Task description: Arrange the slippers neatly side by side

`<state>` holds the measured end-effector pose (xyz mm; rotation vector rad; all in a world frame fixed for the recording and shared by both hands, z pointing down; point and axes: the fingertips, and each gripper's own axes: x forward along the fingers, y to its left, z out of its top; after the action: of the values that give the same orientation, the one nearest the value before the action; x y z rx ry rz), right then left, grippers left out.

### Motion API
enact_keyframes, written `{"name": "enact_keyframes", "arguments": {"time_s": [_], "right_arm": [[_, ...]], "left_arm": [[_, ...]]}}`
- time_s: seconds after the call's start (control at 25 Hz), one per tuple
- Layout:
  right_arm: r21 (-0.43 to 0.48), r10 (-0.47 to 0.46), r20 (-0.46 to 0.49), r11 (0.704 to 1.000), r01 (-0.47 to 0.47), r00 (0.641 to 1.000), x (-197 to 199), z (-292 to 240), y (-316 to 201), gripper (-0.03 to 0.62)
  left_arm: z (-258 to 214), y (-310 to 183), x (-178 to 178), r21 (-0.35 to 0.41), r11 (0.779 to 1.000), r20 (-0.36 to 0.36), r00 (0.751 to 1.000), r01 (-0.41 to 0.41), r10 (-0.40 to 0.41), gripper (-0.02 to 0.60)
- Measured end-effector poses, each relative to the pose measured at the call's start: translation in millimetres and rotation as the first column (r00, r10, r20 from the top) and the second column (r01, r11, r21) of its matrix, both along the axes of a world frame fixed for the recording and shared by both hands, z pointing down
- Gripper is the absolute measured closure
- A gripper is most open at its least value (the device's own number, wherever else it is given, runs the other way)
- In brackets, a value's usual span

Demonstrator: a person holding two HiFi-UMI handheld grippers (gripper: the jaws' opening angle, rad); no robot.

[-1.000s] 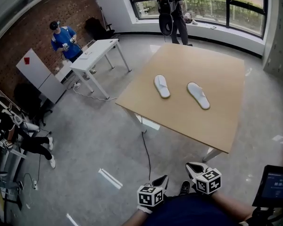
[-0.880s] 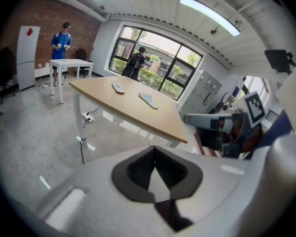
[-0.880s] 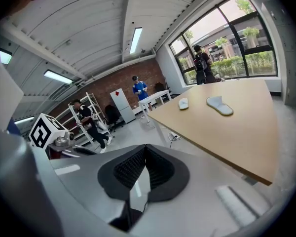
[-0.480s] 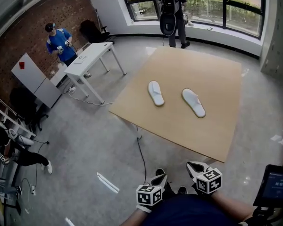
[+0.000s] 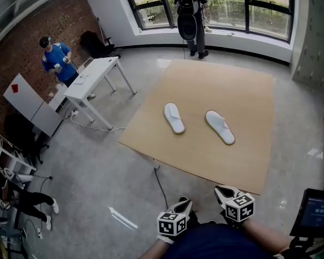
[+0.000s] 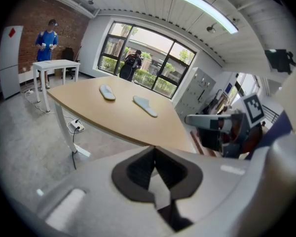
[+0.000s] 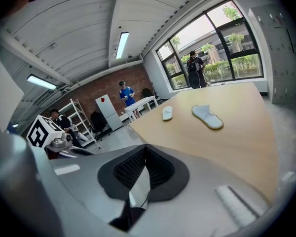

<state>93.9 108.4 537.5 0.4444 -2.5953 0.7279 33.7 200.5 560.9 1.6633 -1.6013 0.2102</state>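
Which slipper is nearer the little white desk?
The left slipper, lying on the side of the wooden table toward the white desk; the right slipper lies farther away.

The right gripper (image 7: 145, 147) has its jaws pressed together with nothing between them, and it points across the table (image 7: 237, 147). Toward the table's far end lie two white slippers, apart from each other. The right slipper (image 7: 207, 116) lies nearer, and the left slipper (image 7: 167, 113) is farther off, closer to the table's left edge. Beyond the table's far end a person with a backpack (image 7: 195, 70) stands at the window (image 7: 222, 48). Off the table's left side are a white desk (image 7: 143, 102), a person in blue (image 7: 126, 94) and a white cabinet (image 7: 106, 110).
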Motion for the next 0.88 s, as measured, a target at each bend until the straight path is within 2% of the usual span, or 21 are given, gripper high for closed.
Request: {"name": "enact_keyframes", "arguments": {"time_s": [0.28, 0.52, 0.88], "right_arm": [[-0.014, 0.014, -0.032, 1.0, -0.014, 0.999, -54.5, 20.8, -34.5, 0.583], [-0.025, 0.052, -0.066, 0.998, -0.053, 0.996, -87.3, 17.5, -53.1, 0.583], [0.007, 0.097, -0.121, 0.995, -0.097, 0.988, -135.1, 29.1, -79.7, 0.583]], "left_arm": [[18.5, -41.2, -55.5, -0.015, 0.999, -0.035, 0.999, -0.03, 0.03, 0.578], [13.7, -65.1, -91.9, -0.016, 0.997, -0.063, 0.995, -0.072, 0.071, 0.578], [32.9, -102.3, -141.3, -0.007, 0.99, -0.109, 0.984, -0.142, 0.14, 0.578]]}}
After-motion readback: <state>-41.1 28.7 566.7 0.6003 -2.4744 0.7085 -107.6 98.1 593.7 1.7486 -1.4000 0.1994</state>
